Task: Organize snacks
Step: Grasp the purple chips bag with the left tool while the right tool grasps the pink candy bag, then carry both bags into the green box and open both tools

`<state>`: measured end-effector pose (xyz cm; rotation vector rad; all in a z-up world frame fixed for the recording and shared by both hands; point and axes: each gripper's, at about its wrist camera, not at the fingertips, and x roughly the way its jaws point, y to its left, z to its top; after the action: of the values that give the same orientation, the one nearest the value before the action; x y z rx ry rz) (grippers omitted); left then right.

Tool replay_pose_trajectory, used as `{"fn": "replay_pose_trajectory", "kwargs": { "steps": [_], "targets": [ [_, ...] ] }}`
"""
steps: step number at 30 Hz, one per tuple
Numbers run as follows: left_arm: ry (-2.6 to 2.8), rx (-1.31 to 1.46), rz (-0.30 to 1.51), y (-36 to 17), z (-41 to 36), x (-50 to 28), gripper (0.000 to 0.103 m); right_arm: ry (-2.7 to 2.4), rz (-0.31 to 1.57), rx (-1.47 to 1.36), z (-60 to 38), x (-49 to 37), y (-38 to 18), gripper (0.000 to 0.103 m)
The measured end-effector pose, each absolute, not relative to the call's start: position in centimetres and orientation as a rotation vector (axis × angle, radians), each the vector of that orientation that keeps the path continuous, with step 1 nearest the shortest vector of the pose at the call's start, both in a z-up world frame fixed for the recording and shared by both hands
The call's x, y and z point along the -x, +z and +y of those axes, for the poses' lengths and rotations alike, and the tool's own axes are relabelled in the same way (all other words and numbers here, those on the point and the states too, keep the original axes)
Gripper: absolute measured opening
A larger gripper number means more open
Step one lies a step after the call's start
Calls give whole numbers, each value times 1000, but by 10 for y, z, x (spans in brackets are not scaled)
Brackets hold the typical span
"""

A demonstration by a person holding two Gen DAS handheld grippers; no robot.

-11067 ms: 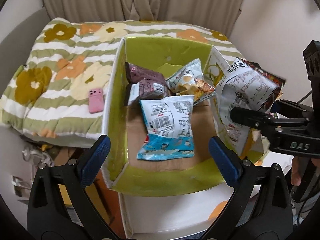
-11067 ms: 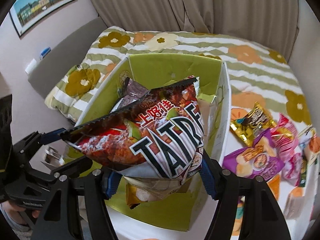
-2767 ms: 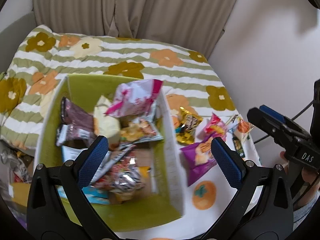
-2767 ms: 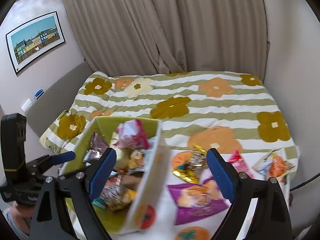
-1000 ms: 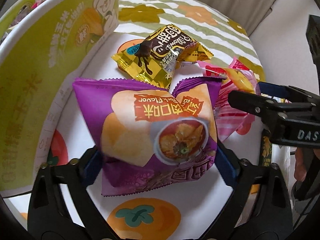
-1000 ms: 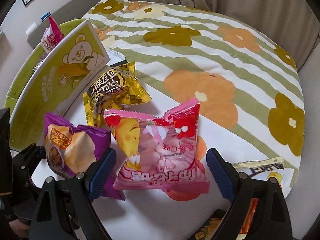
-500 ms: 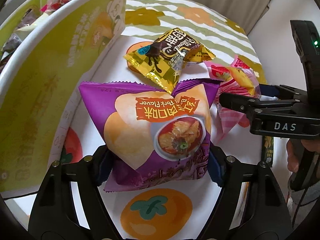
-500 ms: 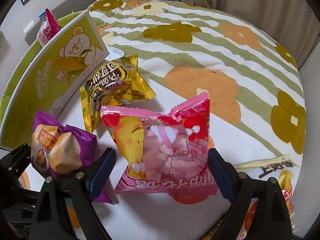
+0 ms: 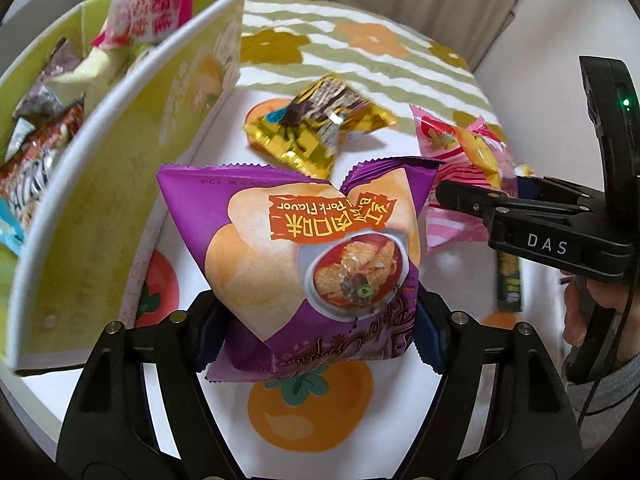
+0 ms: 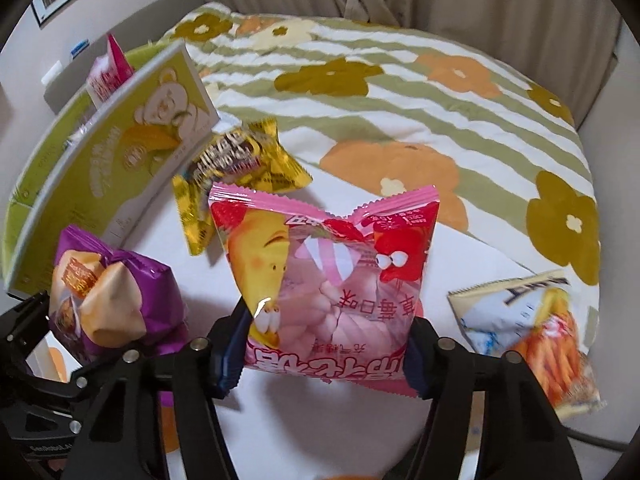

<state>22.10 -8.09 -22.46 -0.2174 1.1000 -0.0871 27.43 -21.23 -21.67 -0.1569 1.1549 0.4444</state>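
My left gripper (image 9: 320, 332) is shut on the lower part of a purple chip bag (image 9: 304, 248), held just above the white cloth. That bag also shows at the left of the right wrist view (image 10: 112, 296). My right gripper (image 10: 324, 354) has its jaws closing, and the pads press into both sides of a pink snack bag (image 10: 328, 272), which bulges between them. A green cardboard box (image 9: 120, 160) stands to the left and holds several snack packets (image 9: 152, 4). A gold chocolate packet (image 10: 240, 164) lies beside the box wall (image 10: 100, 160).
A white and orange snack packet (image 10: 528, 328) lies at the right on the white cloth with orange fruit prints (image 9: 308, 400). A thin dark packet (image 9: 508, 280) lies near a person's hand (image 9: 580, 308). A striped floral quilt (image 10: 400, 80) and curtains are behind.
The left gripper closed on the purple bag and raised it a little. The right gripper's jaws came in from wide apart onto the pink bag.
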Motion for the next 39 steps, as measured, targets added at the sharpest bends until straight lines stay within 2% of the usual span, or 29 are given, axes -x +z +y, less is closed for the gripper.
{"fn": "replay_pose_trajectory", "kwargs": {
  "steps": [9,20,29,36,39],
  "targets": [
    [-150,216,968,-139,-49,-209,73,420,1045,92,-208,-251,-133,59],
    [-109,161,882,-72,62,-226,73,463,916,24,-123,-238,-63,59],
    [-97,154,929,-80,160,-265,73,485,901,-4,-32,-252,-54,59],
    [-176,139,996,-102,194,-295,76,430,954,-26,13,-261,-67,59],
    [-221,155,1028,-114,201,-306,90,385,981,-45,24,-263,-75,59]
  ]
}}
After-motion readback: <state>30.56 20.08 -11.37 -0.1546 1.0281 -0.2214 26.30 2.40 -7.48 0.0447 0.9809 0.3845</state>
